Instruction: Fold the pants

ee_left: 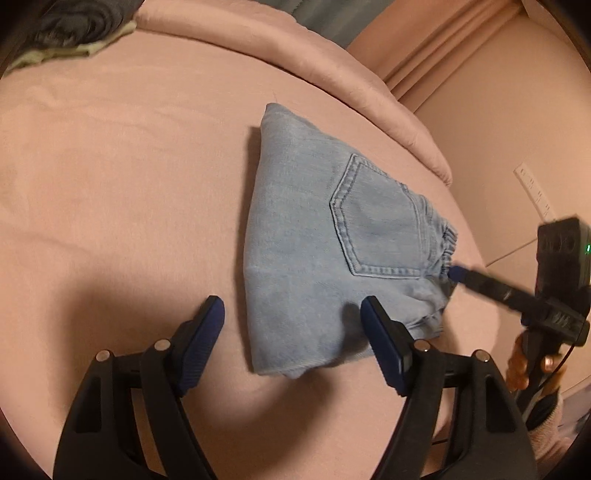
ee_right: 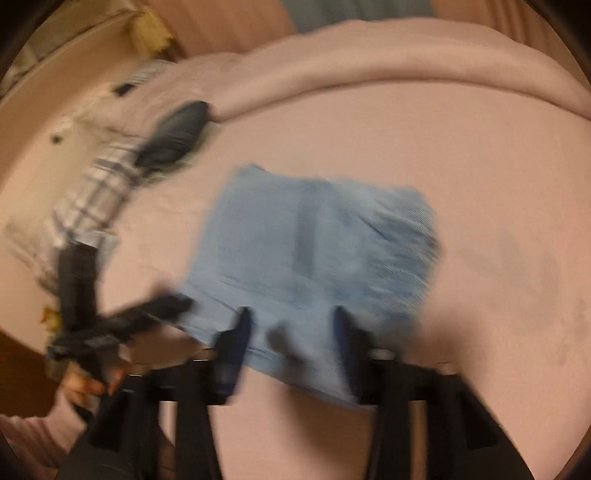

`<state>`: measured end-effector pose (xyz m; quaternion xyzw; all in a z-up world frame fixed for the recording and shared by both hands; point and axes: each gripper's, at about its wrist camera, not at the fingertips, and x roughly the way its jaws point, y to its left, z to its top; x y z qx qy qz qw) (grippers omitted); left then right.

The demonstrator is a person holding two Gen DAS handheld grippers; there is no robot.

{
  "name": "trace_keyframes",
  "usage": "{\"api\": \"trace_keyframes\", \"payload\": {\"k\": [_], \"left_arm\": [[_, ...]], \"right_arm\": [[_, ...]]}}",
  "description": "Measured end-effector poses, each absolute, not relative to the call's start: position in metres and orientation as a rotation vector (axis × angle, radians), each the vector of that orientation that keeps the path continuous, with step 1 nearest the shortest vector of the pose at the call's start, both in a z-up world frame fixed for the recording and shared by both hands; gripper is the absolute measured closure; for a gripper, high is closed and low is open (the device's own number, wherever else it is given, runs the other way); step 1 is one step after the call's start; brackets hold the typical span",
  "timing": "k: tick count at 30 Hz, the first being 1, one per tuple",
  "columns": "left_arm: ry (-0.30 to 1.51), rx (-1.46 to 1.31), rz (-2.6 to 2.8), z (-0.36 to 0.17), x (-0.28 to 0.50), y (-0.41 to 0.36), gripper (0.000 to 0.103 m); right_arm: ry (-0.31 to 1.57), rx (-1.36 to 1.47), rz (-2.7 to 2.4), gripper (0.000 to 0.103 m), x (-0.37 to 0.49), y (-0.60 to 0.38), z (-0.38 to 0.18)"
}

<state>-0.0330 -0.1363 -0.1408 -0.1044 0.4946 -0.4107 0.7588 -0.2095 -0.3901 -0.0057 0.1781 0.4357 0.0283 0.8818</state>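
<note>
Light blue denim pants lie folded into a compact bundle on the pink bed sheet, back pocket up and the elastic waistband toward the right. My left gripper is open just over the bundle's near corner, with its right finger above the denim. The right gripper reaches in from the right, its tip at the waistband. In the blurred right wrist view the right gripper stands open over the near edge of the pants, nothing pinched. The left gripper shows at the left.
A dark garment lies on pale cloth at the far left corner. A plaid cloth and a dark bundle sit beside it. A rolled pink blanket runs along the far edge. The wall has a socket.
</note>
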Motion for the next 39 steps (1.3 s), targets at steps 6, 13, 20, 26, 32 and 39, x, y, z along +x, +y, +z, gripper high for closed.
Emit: {"api": "trace_keyframes", "payload": {"k": [6, 13, 20, 26, 32, 39], "left_arm": [[1.105, -0.263, -0.91, -0.136, -0.043, -0.137, 0.033], [1.09, -0.205, -0.9, -0.133, -0.049, -0.138, 0.041], [1.078, -0.179, -0.898, -0.133, -0.055, -0.145, 0.049], [1.067, -0.172, -0.896, -0.133, -0.061, -0.146, 0.051], [1.073, -0.162, -0.894, -0.133, -0.067, -0.146, 0.05], [1.079, -0.171, -0.876, -0.133, -0.073, -0.148, 0.05]], "right_arm": [[0.882, 0.443, 0.111, 0.048, -0.118, -0.373, -0.002], [0.983, 0.403, 0.055, 0.048, -0.03, -0.37, -0.022], [1.168, 0.192, -0.016, 0.064, 0.006, -0.357, -0.057], [1.178, 0.248, -0.024, 0.064, 0.009, -0.368, -0.059], [1.024, 0.409, -0.046, 0.064, -0.029, -0.394, -0.033], [0.868, 0.291, -0.117, 0.063, -0.148, -0.425, 0.013]]}}
